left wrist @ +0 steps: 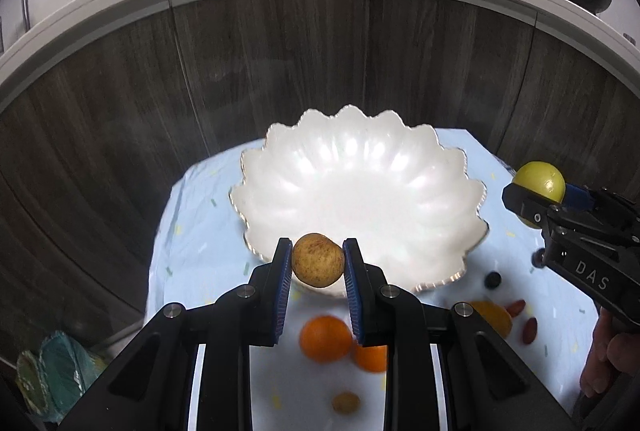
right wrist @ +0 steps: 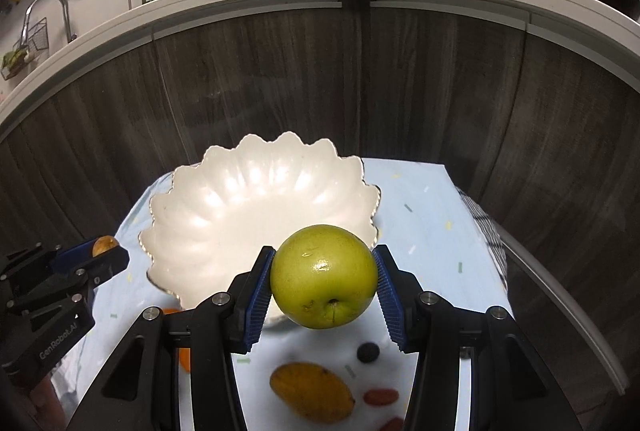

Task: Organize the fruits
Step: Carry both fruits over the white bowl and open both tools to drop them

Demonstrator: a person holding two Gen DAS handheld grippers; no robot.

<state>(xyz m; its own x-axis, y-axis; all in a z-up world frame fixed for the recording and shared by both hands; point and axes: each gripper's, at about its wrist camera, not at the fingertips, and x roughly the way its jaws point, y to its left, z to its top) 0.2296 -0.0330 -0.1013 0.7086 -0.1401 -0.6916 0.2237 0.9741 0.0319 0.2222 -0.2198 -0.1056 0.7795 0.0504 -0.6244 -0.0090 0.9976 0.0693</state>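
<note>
My left gripper is shut on a small brown speckled fruit, held just above the near rim of the white scalloped bowl. My right gripper is shut on a green apple, held in front of the bowl. The bowl's inside holds nothing. In the left wrist view the right gripper with the apple hangs at the right of the bowl. In the right wrist view the left gripper shows at the left with its brown fruit.
On the light blue cloth below lie two oranges, a small brown fruit, a yellow mango, a dark berry and red dates. Dark wood cabinet doors stand behind the table under a cluttered counter.
</note>
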